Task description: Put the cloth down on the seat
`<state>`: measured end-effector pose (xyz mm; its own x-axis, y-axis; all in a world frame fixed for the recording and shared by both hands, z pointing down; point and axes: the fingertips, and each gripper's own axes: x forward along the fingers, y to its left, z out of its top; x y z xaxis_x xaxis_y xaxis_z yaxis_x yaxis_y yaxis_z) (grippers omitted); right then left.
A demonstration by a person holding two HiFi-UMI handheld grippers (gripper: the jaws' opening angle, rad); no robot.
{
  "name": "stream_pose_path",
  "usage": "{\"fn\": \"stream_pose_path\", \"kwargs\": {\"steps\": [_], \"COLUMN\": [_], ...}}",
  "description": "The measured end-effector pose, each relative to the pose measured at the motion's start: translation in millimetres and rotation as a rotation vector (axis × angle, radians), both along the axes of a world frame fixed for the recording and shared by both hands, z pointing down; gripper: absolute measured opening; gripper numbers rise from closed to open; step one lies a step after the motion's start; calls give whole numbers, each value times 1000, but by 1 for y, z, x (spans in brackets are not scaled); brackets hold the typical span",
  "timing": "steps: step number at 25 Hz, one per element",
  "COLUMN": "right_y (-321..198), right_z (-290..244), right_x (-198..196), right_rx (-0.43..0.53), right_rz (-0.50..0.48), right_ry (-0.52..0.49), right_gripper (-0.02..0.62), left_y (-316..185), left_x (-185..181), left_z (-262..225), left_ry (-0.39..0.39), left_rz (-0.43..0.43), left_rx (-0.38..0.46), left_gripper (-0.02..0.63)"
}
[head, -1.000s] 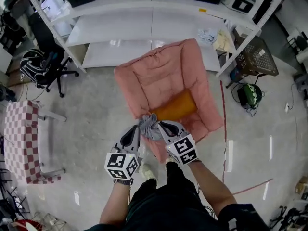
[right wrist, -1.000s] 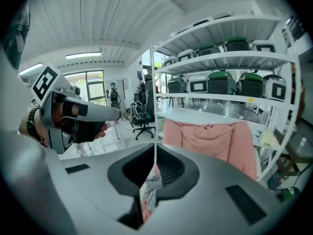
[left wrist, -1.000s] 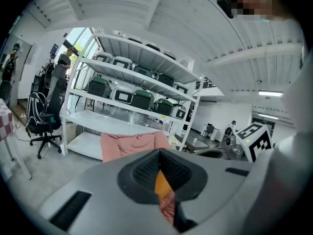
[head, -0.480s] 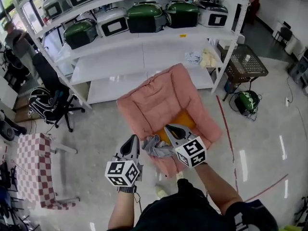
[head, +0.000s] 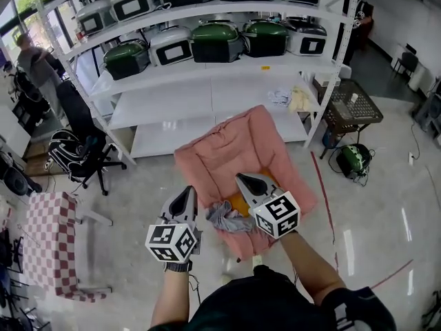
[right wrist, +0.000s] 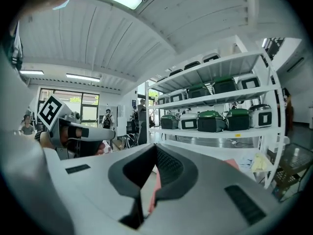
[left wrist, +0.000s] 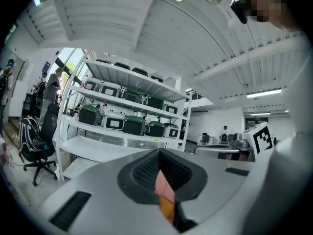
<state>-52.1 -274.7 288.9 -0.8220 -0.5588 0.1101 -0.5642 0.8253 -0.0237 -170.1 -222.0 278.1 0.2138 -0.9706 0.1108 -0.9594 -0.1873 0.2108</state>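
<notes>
Right gripper [head: 242,179]: jaws together, nothing between them, tip over the chair [head: 231,140] seat. Left gripper [head: 188,193]: jaws together too, empty, off the chair's front left corner.

Cloth [head: 226,216]: grey, bunched, on the seat's front edge between the two grippers, just in front of the orange cushion [head: 240,202]. Neither gripper holds it.

Risk, my read: the cloth sits near the lip and part may overhang. A brush from either gripper could drag it onto the floor [head: 138,185].

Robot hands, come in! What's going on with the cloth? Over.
Left gripper shut, empty. Right gripper shut, empty. Cloth lying loose on the seat's front edge. Nothing in the way.
</notes>
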Motion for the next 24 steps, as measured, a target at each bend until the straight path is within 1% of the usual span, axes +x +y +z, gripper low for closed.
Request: {"fn": "stream_pose_path", "kwargs": {"steps": [4, 9, 24], "right_y": [-1, -5, -11], "right_z": [-15, -23, -19], "right_x": [-1, -1, -11], "right_rx": [31, 41, 42], "right_rz": [-2, 7, 8], "right_ry": [-11, -31, -27], "right_gripper": [5, 5, 5], "left_y": [0, 1, -4], "left_x": [-4, -14, -25], "left_z": [-12, -21, -19], "left_ry": [-11, -22, -19], "left_rz": [-11, -33, -46], "left_rx": [21, 40, 46], "left_gripper": [6, 6, 6]}}
